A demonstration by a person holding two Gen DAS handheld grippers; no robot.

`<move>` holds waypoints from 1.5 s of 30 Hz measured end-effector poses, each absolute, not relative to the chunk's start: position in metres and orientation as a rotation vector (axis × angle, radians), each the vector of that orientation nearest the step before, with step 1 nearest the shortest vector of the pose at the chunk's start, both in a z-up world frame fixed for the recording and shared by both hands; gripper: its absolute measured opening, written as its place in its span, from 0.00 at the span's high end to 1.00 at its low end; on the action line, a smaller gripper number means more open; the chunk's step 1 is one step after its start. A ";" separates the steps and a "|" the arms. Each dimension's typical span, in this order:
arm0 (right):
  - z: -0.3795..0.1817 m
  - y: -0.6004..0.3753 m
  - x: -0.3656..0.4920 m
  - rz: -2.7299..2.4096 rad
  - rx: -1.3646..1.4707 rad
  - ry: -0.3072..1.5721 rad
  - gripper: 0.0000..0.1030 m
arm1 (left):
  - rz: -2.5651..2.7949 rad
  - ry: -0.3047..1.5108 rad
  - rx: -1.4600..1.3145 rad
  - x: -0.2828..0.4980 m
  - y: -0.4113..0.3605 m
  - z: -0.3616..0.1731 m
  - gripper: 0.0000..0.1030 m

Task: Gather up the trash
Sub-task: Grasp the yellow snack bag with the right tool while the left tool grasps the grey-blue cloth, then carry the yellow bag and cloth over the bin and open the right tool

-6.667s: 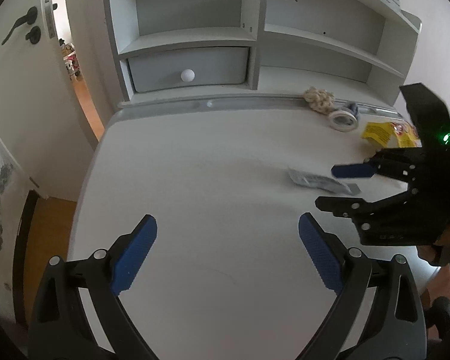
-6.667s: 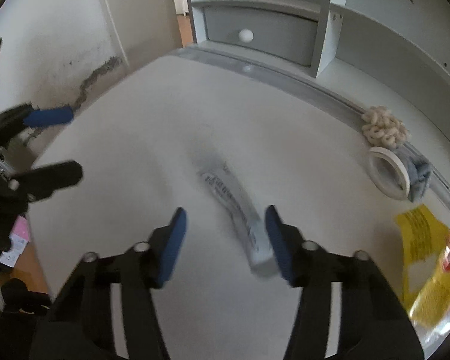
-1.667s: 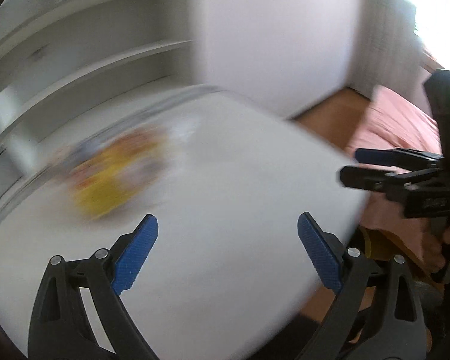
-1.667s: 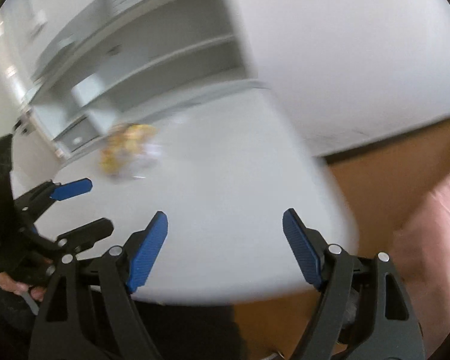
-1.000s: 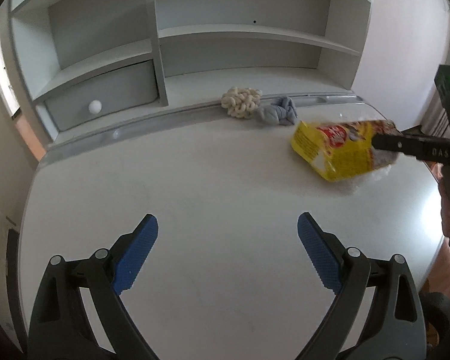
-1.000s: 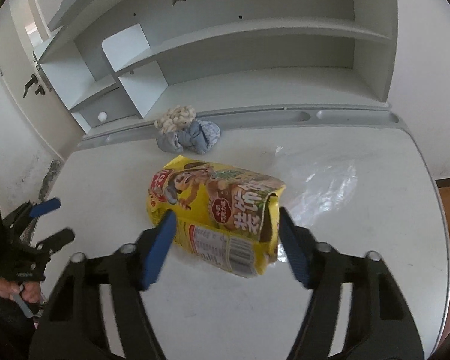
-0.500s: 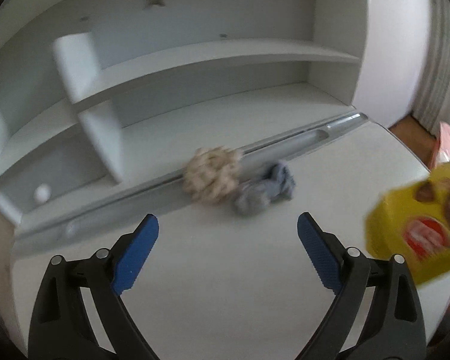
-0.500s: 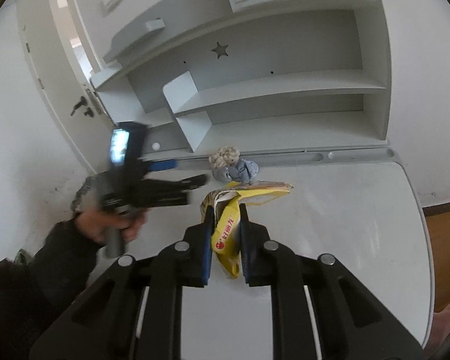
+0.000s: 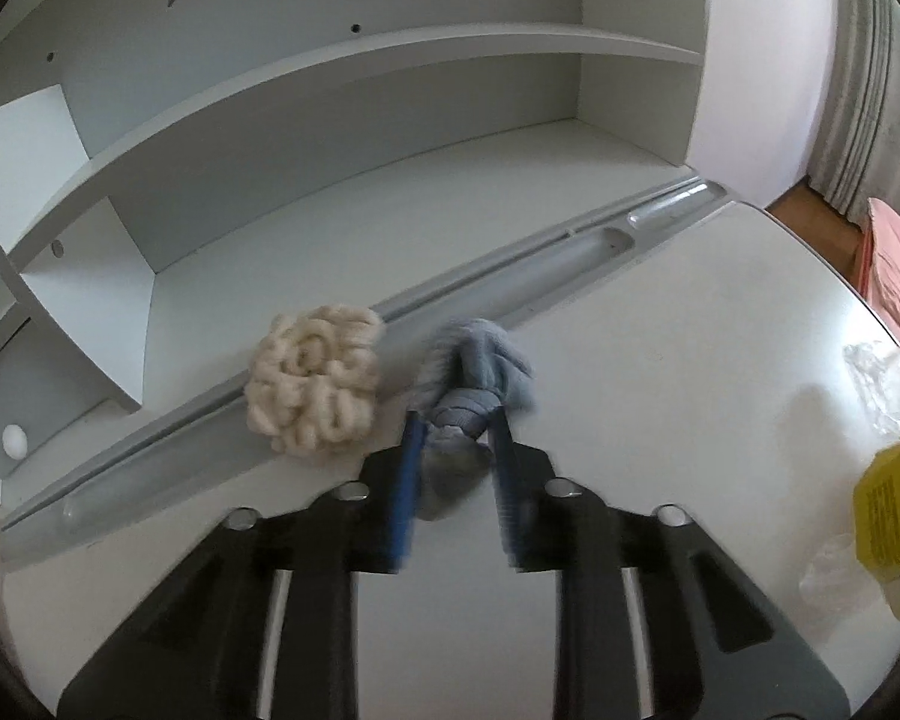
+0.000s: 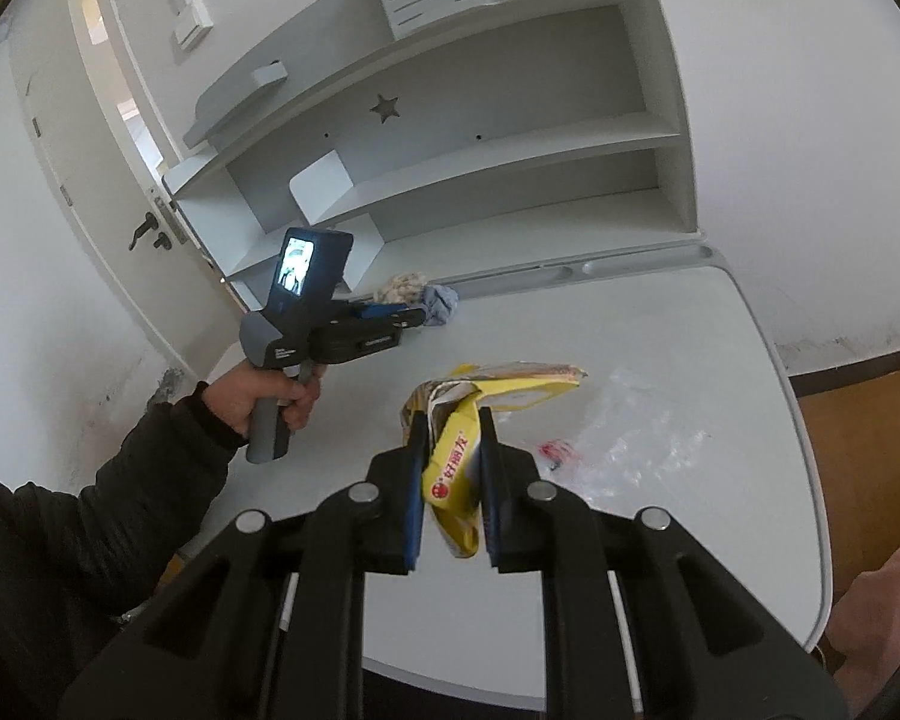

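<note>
left tool (image 9: 457, 438) clamps the grey rag (image 9: 471, 384), right tool (image 10: 450, 438) grips the yellow bag (image 10: 459, 456); next, likely carry both to a bin.

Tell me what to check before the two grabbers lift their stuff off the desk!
1. Right gripper shut on the yellow bag: ok.
2. Bag off the desk: cannot tell; its far end still looks low over the top.
3. Left gripper shut on the blue cloth: ok, the cloth sits between the pads, though the picture is a bit blurred.
4. Cream yarn ball out of the left grip: ok, it lies beside the cloth, outside the fingers.
5. All trash gathered: not ok, a clear plastic wrap lies on the desk.
6. Where the trash goes: cannot tell, no bin shows.
</note>
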State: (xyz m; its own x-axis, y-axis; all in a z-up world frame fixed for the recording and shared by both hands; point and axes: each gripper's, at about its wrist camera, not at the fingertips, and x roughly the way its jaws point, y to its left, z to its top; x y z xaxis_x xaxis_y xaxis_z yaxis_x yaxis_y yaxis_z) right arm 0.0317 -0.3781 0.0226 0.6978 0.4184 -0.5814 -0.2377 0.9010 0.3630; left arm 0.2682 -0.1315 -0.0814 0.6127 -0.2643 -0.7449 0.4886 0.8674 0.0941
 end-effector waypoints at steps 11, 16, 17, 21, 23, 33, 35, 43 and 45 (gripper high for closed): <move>0.041 -0.441 -0.016 0.258 0.363 0.571 0.85 | -0.461 0.708 0.246 0.181 -0.155 -0.017 0.83; 0.032 -0.495 -0.056 0.138 0.427 0.533 0.85 | -0.605 0.662 0.269 0.117 -0.211 0.000 0.83; 0.028 -0.507 -0.065 0.117 0.451 0.530 0.85 | -0.639 0.652 0.276 0.103 -0.226 0.001 0.83; 0.016 -0.546 -0.099 0.062 0.543 0.511 0.85 | -0.748 0.637 0.277 0.065 -0.275 0.007 0.83; 0.013 -0.565 -0.119 0.007 0.551 0.497 0.85 | -0.791 0.638 0.279 0.053 -0.295 0.009 0.83; -0.075 -0.651 -0.205 -0.290 0.642 0.626 0.85 | -1.136 0.708 0.409 -0.042 -0.444 -0.047 0.83; -0.102 -0.663 -0.214 -0.348 0.664 0.677 0.85 | -1.176 0.730 0.436 -0.053 -0.464 -0.066 0.83; -0.219 -0.693 -0.228 -0.505 0.726 0.903 0.85 | -1.296 0.915 0.598 -0.068 -0.542 -0.176 0.83; -0.238 -0.695 -0.228 -0.513 0.748 0.937 0.85 | -1.305 0.958 0.614 -0.070 -0.554 -0.197 0.83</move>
State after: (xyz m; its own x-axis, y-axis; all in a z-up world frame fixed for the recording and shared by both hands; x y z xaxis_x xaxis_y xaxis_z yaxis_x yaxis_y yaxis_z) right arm -0.2275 -0.6949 -0.2381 0.5055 -0.0756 -0.8595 0.6831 0.6436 0.3452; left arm -0.0702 -0.5535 -0.1967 -0.0139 -0.5160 -0.8565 0.9716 0.1955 -0.1335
